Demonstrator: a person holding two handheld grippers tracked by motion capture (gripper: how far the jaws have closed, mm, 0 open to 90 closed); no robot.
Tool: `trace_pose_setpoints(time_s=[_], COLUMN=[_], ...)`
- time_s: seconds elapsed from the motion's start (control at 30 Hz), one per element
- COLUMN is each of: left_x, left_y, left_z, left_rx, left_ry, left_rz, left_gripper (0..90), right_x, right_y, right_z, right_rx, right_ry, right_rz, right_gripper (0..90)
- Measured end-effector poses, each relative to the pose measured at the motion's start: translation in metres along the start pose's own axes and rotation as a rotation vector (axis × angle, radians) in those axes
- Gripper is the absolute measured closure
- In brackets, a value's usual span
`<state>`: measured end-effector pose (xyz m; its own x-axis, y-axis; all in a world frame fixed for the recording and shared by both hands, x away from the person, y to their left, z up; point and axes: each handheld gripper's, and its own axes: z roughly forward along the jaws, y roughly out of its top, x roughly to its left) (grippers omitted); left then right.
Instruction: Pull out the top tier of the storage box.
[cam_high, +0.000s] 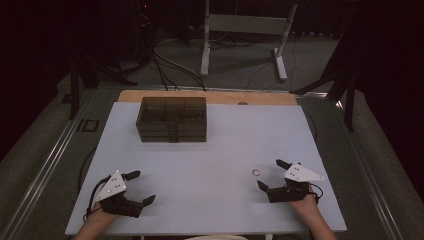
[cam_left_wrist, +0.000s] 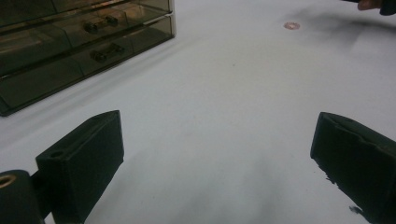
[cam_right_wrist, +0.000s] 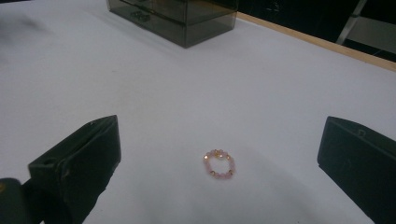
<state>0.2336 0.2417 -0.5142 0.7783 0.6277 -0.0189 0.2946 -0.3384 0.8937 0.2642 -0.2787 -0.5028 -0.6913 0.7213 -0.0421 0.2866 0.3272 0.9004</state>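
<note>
A small pink bead ring (cam_right_wrist: 218, 163) lies flat on the white counter (cam_high: 220, 150), lower centre of the right gripper view, squarely between that right hand-held gripper's (cam_high: 270, 174) wide-spread, empty jaws, likely lined up for a pinch. The left hand-held gripper (cam_high: 143, 187), lower left in the high view, rests equally spread and empty, seemingly idle. The smoky drawer box (cam_high: 172, 119), upper left of centre, looks the likely destination.
</note>
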Motion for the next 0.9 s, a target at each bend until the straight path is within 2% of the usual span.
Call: trace_pose_setpoints(time_s=[0.5,0.73,0.9], left_x=[-0.0014,-0.0057,-0.0097], left_y=[0.0011,0.0048,0.0089], left_z=[0.0017,0.0041,0.0076], left_rx=[0.002,0.003,0.015], left_ry=[-0.008,-0.039,-0.062], left_rz=[0.023,0.033,0.061], left_gripper=[4.3,4.3,4.3], right_x=[0.0057,0.0066,0.0078], right_y=[-0.0006,0.0003,0.0006], right_z=[-0.0028,-0.0046,-0.0048], right_rx=[0.000,-0.011,-0.014], right_ry=[0.008,0.011,0.004], right_rz=[-0.006,0.000,-0.014], right_gripper=[0.0,0.0,0.0])
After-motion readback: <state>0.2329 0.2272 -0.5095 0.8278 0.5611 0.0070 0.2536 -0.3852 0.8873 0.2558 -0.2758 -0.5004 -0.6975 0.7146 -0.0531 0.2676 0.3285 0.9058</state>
